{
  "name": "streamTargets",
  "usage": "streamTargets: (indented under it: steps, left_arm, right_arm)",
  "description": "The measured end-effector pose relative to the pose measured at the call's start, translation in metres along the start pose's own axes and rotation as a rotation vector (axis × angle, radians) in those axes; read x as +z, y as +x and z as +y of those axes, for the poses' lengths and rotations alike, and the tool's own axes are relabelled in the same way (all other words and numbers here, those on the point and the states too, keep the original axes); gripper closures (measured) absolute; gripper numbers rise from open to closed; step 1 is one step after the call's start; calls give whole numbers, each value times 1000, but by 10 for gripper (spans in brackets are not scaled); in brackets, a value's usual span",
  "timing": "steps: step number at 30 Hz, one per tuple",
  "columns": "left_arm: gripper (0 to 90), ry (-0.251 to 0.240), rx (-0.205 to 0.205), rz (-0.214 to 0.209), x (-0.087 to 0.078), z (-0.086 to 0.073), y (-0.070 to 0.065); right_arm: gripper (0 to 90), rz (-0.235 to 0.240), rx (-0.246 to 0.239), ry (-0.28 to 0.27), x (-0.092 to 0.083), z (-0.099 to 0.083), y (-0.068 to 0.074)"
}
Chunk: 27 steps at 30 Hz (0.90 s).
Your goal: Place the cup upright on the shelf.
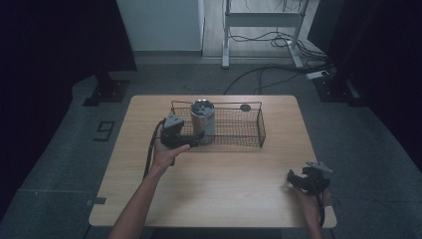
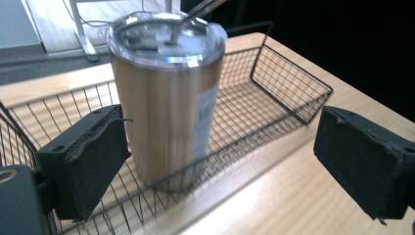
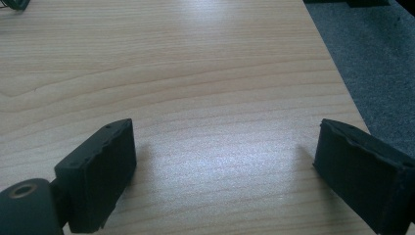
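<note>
A metal tumbler (image 1: 202, 117) with a clear lid stands upright at the left end of a black wire basket (image 1: 261, 125) on the wooden table (image 1: 224, 189). My left gripper (image 1: 198, 140) hovers at the basket's near left side, level with the tumbler. In the left gripper view the tumbler (image 2: 166, 98) stands behind the basket's wire wall (image 2: 293, 93), close to the left pad (image 2: 85, 161). The left gripper (image 2: 222, 161) is open, with the right pad far from the cup. My right gripper (image 1: 294, 178) rests open near the table's front right corner, and the right gripper view has bare wood between its jaws (image 3: 230, 171).
A small dark round object (image 1: 245, 107) lies at the basket's far rim. Beyond the table are a white cabinet (image 1: 159, 25), a metal frame (image 1: 261, 20) and cables on the floor (image 1: 278, 40). The table's right edge (image 3: 342, 88) runs close to my right gripper.
</note>
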<state>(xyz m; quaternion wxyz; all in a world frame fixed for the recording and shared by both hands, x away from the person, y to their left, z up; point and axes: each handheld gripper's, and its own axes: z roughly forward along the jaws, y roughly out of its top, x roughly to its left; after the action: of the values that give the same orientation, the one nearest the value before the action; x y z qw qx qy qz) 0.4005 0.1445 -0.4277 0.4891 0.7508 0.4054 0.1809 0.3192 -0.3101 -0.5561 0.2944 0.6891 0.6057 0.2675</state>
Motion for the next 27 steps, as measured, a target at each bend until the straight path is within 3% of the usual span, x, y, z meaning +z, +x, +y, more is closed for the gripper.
streamTargets:
  steps: [7,11,24,27]
  left_arm:
    - [67,4,-2,-19,-15,-20,-2]
    - [69,29,-11,-35,-20,-34,-4]
    - [89,41,-36,-21,-48,-88,-8]
    - [89,43,-35,-16,-49,-93,-8]
  right_arm:
    - [83,0,0,0,0,0,0]
    - [83,0,1,0,0,0,0]
    - [85,-1,0,1,0,0,0]
    - [86,-1,0,1,0,0,0]
